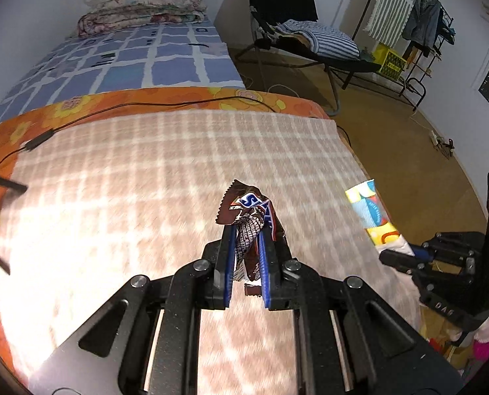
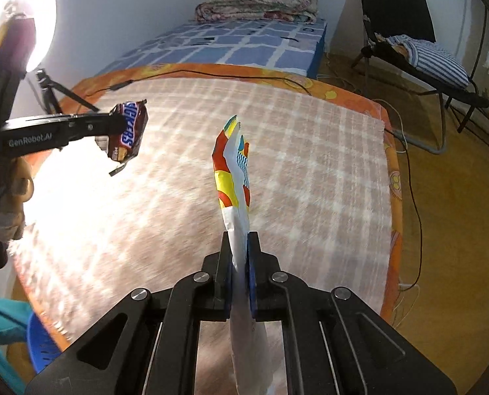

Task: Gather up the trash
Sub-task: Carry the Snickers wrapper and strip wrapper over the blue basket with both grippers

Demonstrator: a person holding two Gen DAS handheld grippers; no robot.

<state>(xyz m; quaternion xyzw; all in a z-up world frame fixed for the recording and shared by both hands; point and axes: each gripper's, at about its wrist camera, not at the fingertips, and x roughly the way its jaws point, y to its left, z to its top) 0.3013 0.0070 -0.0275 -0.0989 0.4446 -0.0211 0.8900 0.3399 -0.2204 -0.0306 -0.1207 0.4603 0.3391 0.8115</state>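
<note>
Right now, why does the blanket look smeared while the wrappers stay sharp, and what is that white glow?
Left wrist view: the checked blanket streaks with motion blur, washed out at left; the Snickers wrapper is crisp. Right wrist view: a round lamp flares top left; the colourful wrapper is sharp; room edges bow.

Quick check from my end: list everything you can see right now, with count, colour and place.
Snickers wrapper: 1, brown, pinched in left claw above the blanket.
Colourful wrapper: 1, yellow, red, blue and white, pinched in right claw.
Checked blanket: 1, beige-white, on orange sheet.
Black cable: 1, across the blanket's far edge.
Folded quilts: stack, floral, far end of blue-checked bed.
Folding cot: 1, black, on floor at right.
Blue basket: 1, lower left.
Left claw: shut.
Right claw: shut.
</note>
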